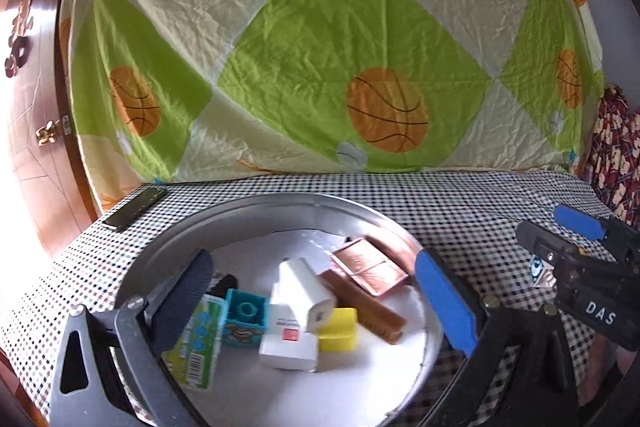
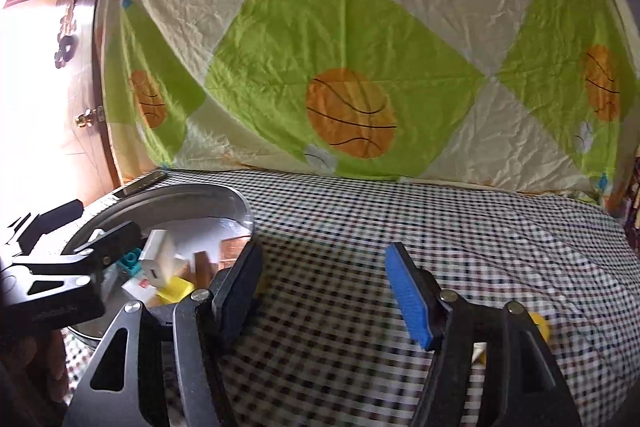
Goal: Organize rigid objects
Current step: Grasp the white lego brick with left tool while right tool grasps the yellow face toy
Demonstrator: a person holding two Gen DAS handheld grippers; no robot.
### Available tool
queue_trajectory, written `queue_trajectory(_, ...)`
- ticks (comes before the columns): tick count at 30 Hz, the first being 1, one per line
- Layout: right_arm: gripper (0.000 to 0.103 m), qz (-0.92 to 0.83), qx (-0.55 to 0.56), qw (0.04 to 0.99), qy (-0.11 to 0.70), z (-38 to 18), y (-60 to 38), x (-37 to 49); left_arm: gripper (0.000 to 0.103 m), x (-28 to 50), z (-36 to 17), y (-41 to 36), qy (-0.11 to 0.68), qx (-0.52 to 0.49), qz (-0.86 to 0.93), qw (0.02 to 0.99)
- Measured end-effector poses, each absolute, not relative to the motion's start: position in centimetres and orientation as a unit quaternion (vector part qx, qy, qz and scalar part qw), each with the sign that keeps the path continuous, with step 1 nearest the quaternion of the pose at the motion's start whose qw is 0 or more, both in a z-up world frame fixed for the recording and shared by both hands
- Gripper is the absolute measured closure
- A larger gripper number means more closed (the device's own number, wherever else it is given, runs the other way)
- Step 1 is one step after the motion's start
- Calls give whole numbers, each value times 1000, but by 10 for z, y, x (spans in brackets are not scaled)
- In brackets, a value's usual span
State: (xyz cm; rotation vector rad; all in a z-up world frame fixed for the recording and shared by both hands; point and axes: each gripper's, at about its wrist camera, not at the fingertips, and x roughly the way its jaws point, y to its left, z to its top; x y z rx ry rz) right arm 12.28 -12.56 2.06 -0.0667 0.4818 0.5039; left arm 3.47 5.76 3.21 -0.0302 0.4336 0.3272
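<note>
Left tongs (image 1: 316, 301) apart above blocks in metal tray (image 1: 240, 223), right tongs (image 2: 328, 291) apart beside it, empty

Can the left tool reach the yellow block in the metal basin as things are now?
Probably yes. The left tool is open above the basin, and the yellow block lies uncovered on top, though a white box touches it.

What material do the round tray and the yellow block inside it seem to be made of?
Round tray: probably metal, a grey satin finish; its sloped rim reflects light softly.
Yellow block: likely plastic, uniform bright colour, smooth faces and clean edges. Painted wood cannot be excluded.
</note>
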Motion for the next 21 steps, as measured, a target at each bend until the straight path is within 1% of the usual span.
queue_trajectory(4, 30, 177, -14, 952, 249, 15, -179, 137, 0, 57, 27, 14, 230, 5, 116, 966)
queue_trajectory(9, 30, 102, 7, 958, 268, 9, -232, 150, 0, 91, 15, -34, 265, -1, 58, 963)
queue_trajectory(15, 30, 60, 18, 956, 287, 2, -260, 162, 0, 122, -2, -90, 298, 31, 11, 954)
queue_trajectory(21, 29, 56, 35, 953, 297, 0, -268, 166, 1, 142, -12, -121, 323, 56, -20, 945)
